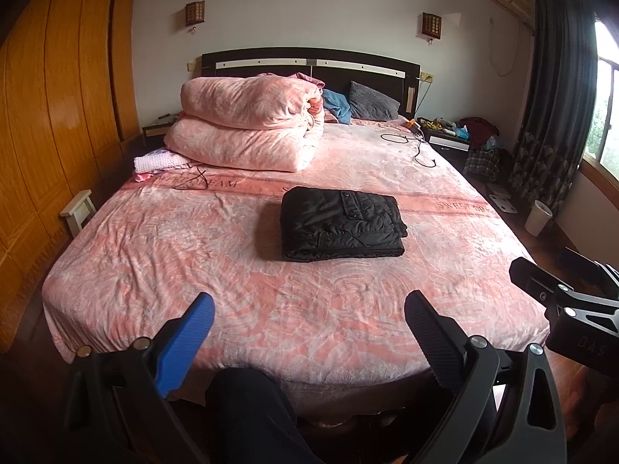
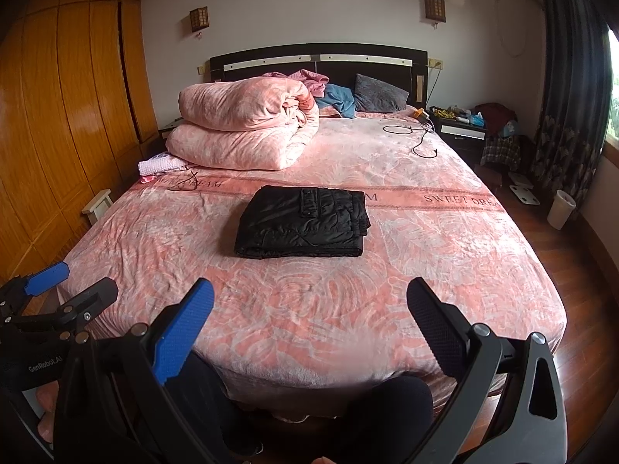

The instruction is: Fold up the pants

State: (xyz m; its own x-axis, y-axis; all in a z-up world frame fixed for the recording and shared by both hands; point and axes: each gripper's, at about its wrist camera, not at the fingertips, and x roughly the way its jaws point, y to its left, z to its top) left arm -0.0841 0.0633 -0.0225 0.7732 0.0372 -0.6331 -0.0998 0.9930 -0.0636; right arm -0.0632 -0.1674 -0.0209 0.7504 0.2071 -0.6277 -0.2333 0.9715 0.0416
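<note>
Closest of all, low at the foot of the bed, are the person's dark trouser legs (image 1: 247, 413), and just above them the two handheld claws. On the left, the left gripper (image 1: 309, 315) has its blue ribbed finger pad and its black ribbed finger pad spread wide, with nothing between them. Beside it to the right, the right gripper (image 2: 310, 305) stands the same way, jaws spread wide and empty. Both hang over the near edge of the mattress, well apart from the clothing.

Going across the room from the left: an orange-brown wooden wardrobe wall (image 1: 50, 123) runs along the side, with a small white stool (image 1: 79, 210) on the floor next to the bed. The wide bed with a pink and white patterned cover (image 1: 216, 255) fills the middle. Toward its headboard on the left sits a bulky folded pink quilt (image 1: 251, 125).

About mid-bed lies the folded black quilted pants (image 1: 340, 222), a neat, thick, roughly square bundle of stacked layers. The fabric is slightly shiny with stitched quilting lines, a flap with snaps shows on top, and the layered edges face the near side and the right. It rests flat, partly across the darker pink lettered band of the cover.

Farther right, a thin black cable (image 1: 416, 147) trails over the cover, and a dark patterned curtain (image 1: 557, 108) hangs by the window.
</note>
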